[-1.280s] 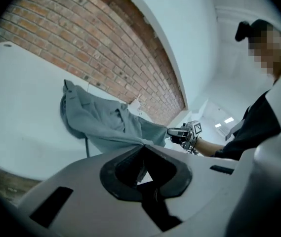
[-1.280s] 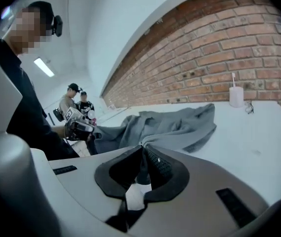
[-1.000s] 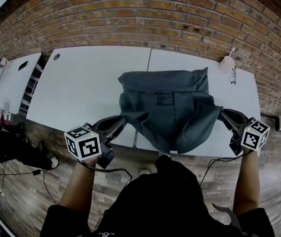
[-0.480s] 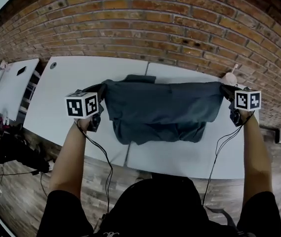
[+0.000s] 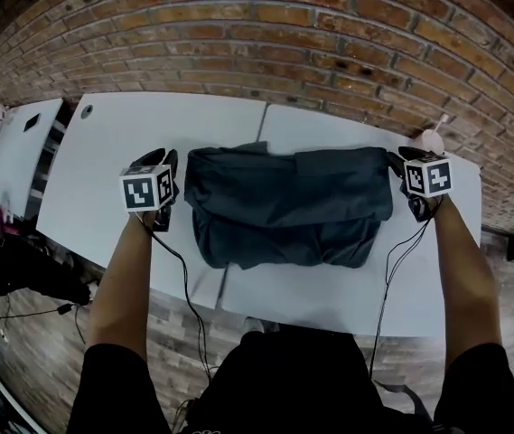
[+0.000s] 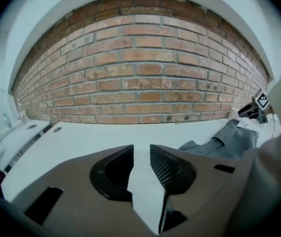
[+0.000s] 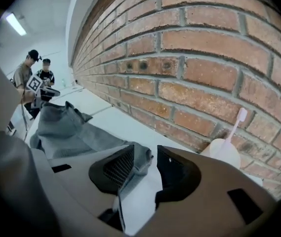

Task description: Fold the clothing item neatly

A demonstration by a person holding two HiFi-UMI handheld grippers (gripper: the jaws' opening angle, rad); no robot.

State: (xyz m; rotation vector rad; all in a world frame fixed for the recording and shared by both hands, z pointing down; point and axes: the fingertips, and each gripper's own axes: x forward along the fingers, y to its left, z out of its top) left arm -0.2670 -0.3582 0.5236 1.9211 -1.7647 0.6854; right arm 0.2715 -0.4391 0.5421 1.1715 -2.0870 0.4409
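Tabletop (image 5: pixel 329 278): garment (image 5: pixel 284 206) spans claw to claw, long axis crosswise; left claw (image 6: pixel 141 148) just opened, empty; right claw (image 7: pixel 145 148) just opened, hem (image 7: pixel 140 161) loose between jaws.

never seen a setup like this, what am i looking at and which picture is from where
A person works two handheld tongs; the marker cubes belong to them. One picture comes from a head camera looking down; the other two from cameras riding on the tongs. A dark grey garment lies folded over on the white table. Both tongs have just been opening: the left tongs have only table between them, the right tongs a loose garment corner.
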